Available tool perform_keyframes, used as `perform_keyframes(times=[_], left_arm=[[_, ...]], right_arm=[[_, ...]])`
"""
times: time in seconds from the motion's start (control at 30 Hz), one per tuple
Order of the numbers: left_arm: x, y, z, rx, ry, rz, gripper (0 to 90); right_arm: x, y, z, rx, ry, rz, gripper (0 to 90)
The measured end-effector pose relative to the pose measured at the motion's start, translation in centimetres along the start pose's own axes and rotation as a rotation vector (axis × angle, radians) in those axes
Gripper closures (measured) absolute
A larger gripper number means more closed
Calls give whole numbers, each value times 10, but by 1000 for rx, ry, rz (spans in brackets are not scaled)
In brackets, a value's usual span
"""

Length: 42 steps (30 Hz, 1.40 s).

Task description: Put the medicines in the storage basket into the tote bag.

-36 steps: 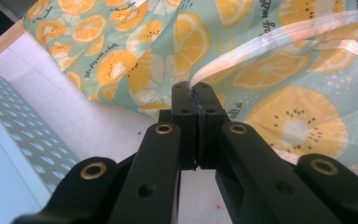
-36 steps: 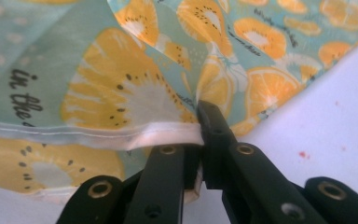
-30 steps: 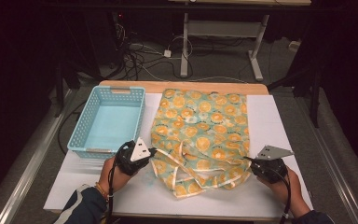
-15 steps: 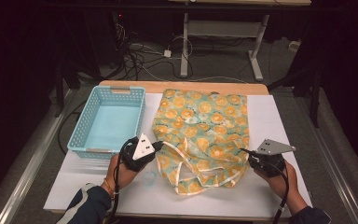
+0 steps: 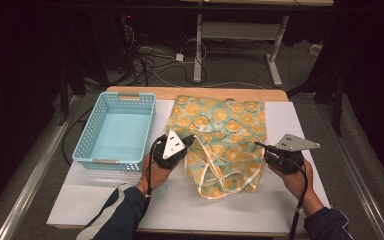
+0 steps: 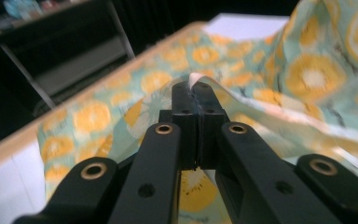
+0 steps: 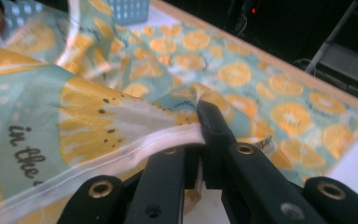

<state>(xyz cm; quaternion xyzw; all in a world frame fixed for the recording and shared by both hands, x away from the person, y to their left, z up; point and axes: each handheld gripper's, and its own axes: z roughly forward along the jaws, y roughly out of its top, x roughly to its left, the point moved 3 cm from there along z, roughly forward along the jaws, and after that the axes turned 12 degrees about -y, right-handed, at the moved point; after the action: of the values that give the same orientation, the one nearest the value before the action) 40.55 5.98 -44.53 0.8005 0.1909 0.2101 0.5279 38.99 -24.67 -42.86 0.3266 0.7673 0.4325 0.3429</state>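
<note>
A: High view first. Where does the cloth lie?

B: The orange-print cloth (image 5: 220, 135) lies on the white sheet (image 5: 300, 120) covering the counter (image 5: 195, 93), right of the blue basket (image 5: 114, 131). Far half flat; near half bunched and lifted, pale hem looping at the near edge. Basket and cloth sit just beside each other, not touching as far as I can tell.

A: And the tools?

B: Left tool (image 5: 186, 145) is at the cloth's near left edge, held in the left hand (image 5: 156, 172). Right tool (image 5: 261, 148) is at the near right edge, held in the right hand (image 5: 292, 180). Each has cloth at its tip. Jaw gap too small to read from here.

A: Left gripper view?

B: Left tool (image 6: 196, 93): jaws pressed together, no gap visible, a fold of pale hem pinched at the tips. Cloth (image 6: 307, 74) rises on the right, close to the lens and blurred; more of it spreads flat behind, up to the wooden counter edge (image 6: 116, 74).

A: Right gripper view?

B: Right tool (image 7: 200, 119): jaws closed on the cloth's white-bordered edge, which drapes leftwards over the left jaw. Cloth (image 7: 98, 112) shows printed lettering near the lens. Beyond, flat cloth reaches towards the counter edge; basket (image 7: 128, 9) at top.
</note>
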Motion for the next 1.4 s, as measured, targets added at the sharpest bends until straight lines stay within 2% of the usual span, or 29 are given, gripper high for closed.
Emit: perform_keyframes(times=[0.07,0.17,0.3,0.37,0.5,0.57,0.67,0.83,1.03,1.1,1.2,1.27,1.33,1.4], left_arm=[[4,12,5,-32,14,-15,871],[10,29,10,-50,38,-24,872],[23,50,14,-86,57,-60,872],[28,59,13,-101,79,-60,872],[36,78,2,-142,101,-72,873],[38,89,-7,-160,116,-58,873],[42,105,-21,-196,135,-60,877],[48,124,-37,-222,169,-42,877],[55,127,-41,-229,170,-64,877],[57,124,-38,-207,167,-65,876],[61,119,-27,-160,190,-51,874],[67,114,-20,-145,175,-62,875],[71,110,-14,-129,177,-63,875],[74,107,-8,-115,180,-60,875]], right_arm=[[-2,11,3,-30,-3,2,886],[-6,30,6,-76,-10,18,887],[-12,57,9,-119,-33,21,888],[-16,71,9,-145,-31,46,888],[-21,94,3,-186,-34,68,890],[-22,104,-2,-202,-40,60,890],[-21,120,-12,-227,-47,56,891],[-25,144,-28,-274,-62,64,891],[-32,158,-36,-310,-83,86,891],[-34,159,-36,-312,-89,100,891],[-40,153,-27,-285,-111,115,891],[-46,147,-18,-265,-131,130,891],[-53,141,-11,-251,-148,154,891],[-58,137,-4,-236,-164,160,891]])
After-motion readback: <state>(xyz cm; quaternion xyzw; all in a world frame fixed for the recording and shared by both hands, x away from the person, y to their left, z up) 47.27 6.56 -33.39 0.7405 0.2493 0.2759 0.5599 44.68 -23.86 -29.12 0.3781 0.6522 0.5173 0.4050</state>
